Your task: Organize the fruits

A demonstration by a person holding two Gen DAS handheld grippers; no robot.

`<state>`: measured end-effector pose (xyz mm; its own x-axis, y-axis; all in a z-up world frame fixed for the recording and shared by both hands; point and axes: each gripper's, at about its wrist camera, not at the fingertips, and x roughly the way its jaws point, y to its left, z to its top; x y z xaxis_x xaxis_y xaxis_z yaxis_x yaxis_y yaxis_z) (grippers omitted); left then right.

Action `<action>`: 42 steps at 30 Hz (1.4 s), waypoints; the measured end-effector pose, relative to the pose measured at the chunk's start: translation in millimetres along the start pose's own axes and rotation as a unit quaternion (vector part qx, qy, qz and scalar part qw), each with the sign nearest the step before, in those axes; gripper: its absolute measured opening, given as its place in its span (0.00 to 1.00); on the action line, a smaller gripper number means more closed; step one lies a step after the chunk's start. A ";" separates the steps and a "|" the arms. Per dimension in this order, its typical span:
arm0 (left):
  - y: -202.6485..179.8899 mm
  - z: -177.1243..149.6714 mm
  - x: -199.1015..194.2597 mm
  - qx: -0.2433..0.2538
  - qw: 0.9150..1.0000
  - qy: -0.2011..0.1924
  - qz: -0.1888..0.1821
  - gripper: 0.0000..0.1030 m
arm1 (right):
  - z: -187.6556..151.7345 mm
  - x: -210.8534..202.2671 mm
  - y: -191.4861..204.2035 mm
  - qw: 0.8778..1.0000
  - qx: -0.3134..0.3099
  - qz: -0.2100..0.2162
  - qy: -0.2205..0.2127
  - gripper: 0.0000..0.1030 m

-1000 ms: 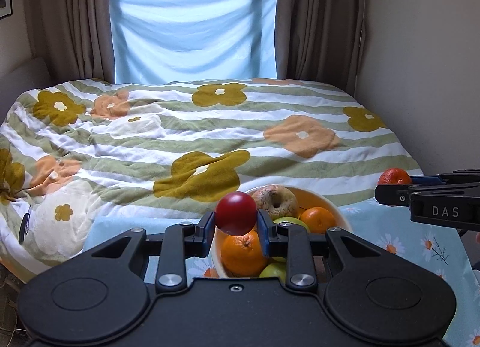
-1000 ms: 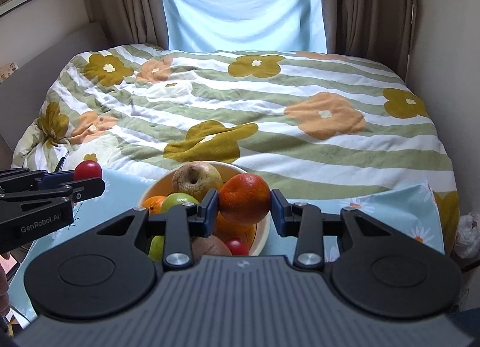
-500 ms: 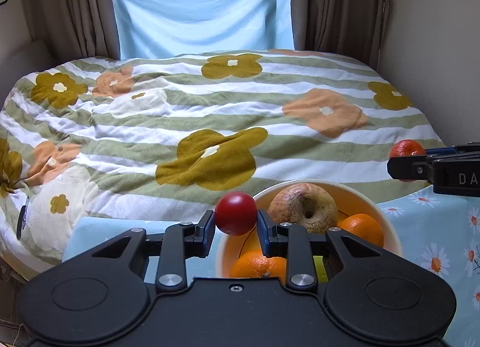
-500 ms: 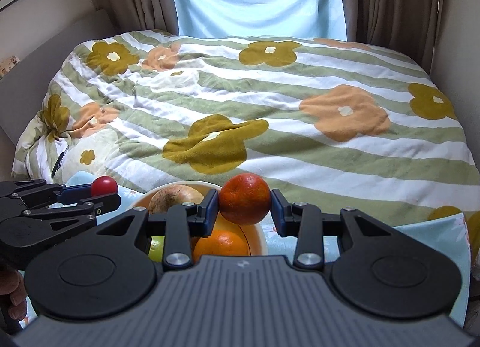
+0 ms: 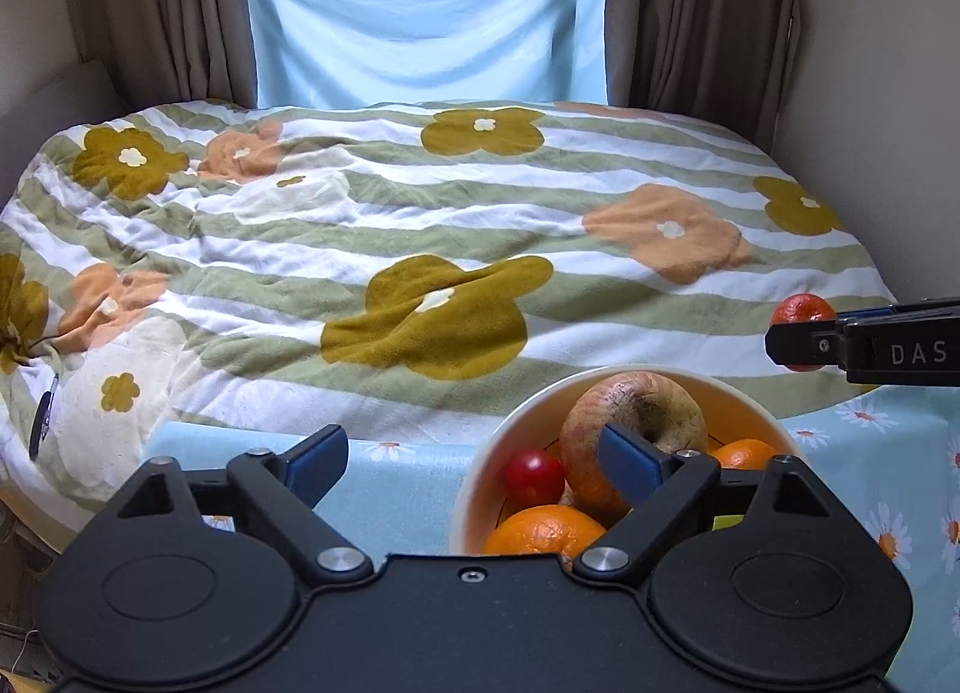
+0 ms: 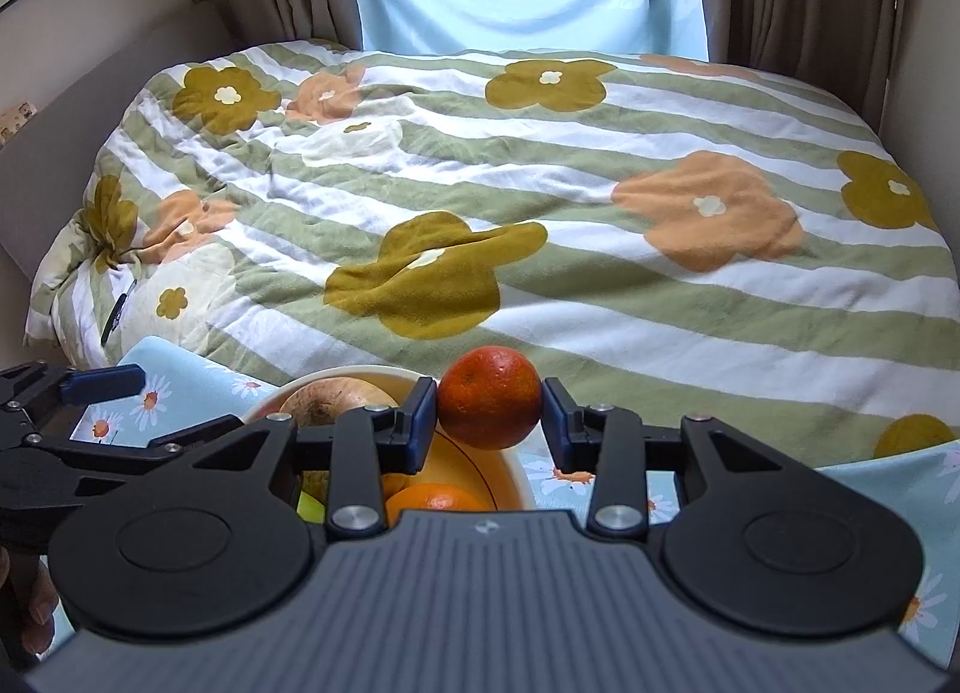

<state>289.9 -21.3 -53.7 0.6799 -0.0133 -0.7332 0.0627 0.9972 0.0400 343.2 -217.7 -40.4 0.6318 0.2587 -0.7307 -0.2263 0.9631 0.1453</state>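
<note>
The left claw [image 5: 474, 456] gapes, empty, beside the smooth round bowl [image 5: 480, 489]. The right claw [image 6: 489, 411] pinches a dimpled orange [image 6: 489, 396] above the bowl's rim.

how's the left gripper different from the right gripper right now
The left gripper stands wide open with nothing between its blue pads, while the right gripper is closed on a reddish orange. The left gripper's top plate looks smooth black; the right gripper's is ribbed grey. The left gripper sits at the left rim of the bowl, the right gripper at its right rim. Both hover over the daisy-print cloth.
</note>
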 end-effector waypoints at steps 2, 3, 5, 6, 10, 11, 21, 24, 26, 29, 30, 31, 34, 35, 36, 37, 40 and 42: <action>2.7 0.2 -5.0 -0.002 1.000 -0.004 0.001 0.90 | -0.4 4.1 0.5 1.000 0.000 -0.001 0.000 0.51; 3.7 -0.2 -8.0 -0.001 1.000 -0.006 0.002 0.90 | -0.5 4.7 0.5 1.000 0.000 -0.001 0.000 0.51; 5.1 -1.2 -14.4 0.000 1.000 -0.010 0.004 0.91 | -1.1 7.0 0.0 1.000 0.000 0.000 0.002 0.51; 5.5 -1.6 -17.4 0.000 1.000 -0.012 0.004 0.91 | -2.0 9.5 -0.5 1.000 -0.001 0.001 0.004 0.51; 8.2 -2.7 -25.7 0.001 1.000 -0.016 0.002 0.91 | -3.9 19.6 -5.2 1.000 0.015 0.019 0.016 0.51; 8.9 -3.1 -27.3 0.001 1.000 -0.017 0.003 0.91 | -4.5 22.0 -6.3 0.999 0.021 0.024 0.020 0.51; 13.3 -12.8 -35.9 -0.004 1.000 -0.016 0.009 0.91 | -9.7 34.8 -7.7 0.997 0.041 0.053 0.026 0.53; 12.9 -15.9 -38.1 -0.007 1.000 -0.016 0.008 0.91 | -9.3 29.4 -8.1 0.997 0.042 0.059 0.016 0.74; 13.2 -19.1 -40.7 -0.010 1.000 -0.018 0.004 0.91 | -9.8 24.3 -8.2 0.997 0.045 0.055 0.006 0.88; 12.4 -21.8 -46.9 -0.010 1.000 -0.022 0.002 0.91 | -11.3 13.3 -8.0 0.998 0.045 0.048 -0.005 0.91; 11.8 -21.2 -49.5 -0.010 1.000 -0.023 0.000 0.91 | -12.4 9.1 -7.3 0.998 0.044 0.047 -0.007 0.91; 11.6 -20.7 -52.8 -0.010 1.000 -0.025 -0.001 0.91 | -13.6 5.0 -5.8 0.998 0.042 0.045 -0.009 0.91; 10.8 -18.8 -64.7 -0.009 0.999 -0.036 -0.007 0.91 | -14.3 -13.5 -1.6 0.999 0.035 0.038 -0.019 0.91; 10.9 -18.0 -69.2 -0.008 0.999 -0.040 -0.008 0.91 | -14.7 -20.1 0.7 0.999 0.032 0.034 -0.023 0.91; 11.0 -17.6 -74.3 -0.007 0.999 -0.046 -0.010 0.91 | -15.2 -28.1 3.0 0.999 0.029 0.030 -0.029 0.91; 11.2 -17.4 -80.6 -0.006 0.999 -0.052 -0.012 0.91 | -15.9 -36.0 5.3 0.999 0.027 0.027 -0.034 0.91; 14.4 -18.4 -99.7 -0.009 0.997 -0.068 -0.021 0.91 | -20.3 -64.3 11.9 0.998 0.023 0.018 -0.052 0.91; 16.6 -21.0 -115.0 -0.009 0.996 -0.080 -0.027 0.91 | -24.9 -84.8 17.3 0.998 0.021 0.011 -0.064 0.91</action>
<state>197.4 -1.6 17.0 0.7836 -0.0764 -0.6165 0.0899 0.9959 -0.0091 267.2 -224.7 7.4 0.7167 0.2845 -0.6367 -0.2121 0.9587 0.1897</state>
